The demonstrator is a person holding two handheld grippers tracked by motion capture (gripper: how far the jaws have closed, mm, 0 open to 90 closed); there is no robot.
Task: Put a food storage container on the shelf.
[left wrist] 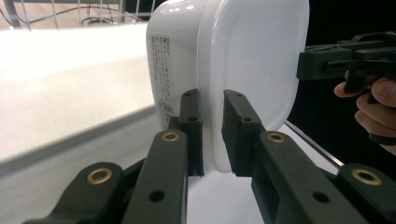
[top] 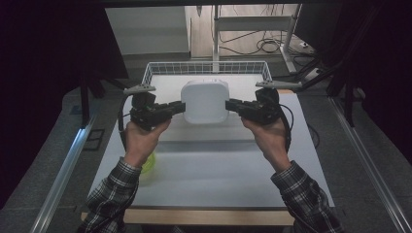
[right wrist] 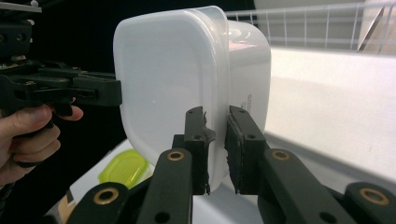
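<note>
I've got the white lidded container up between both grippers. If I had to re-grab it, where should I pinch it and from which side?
Grip the white container by its protruding lid rim, one gripper from each opposite side, as the left gripper and right gripper do now. The rim is a thin lip that fits between the jaws, while the rounded, smooth body looks too wide to span. Two opposed grips should keep it level.

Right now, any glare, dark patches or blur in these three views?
High view: dim, black at both sides, slightly soft; the box is brightest. Left gripper view: table blown out white, label print on the box unreadable. Right gripper view: table washed out at right, black behind the box at left; near jaws sharp.
</note>
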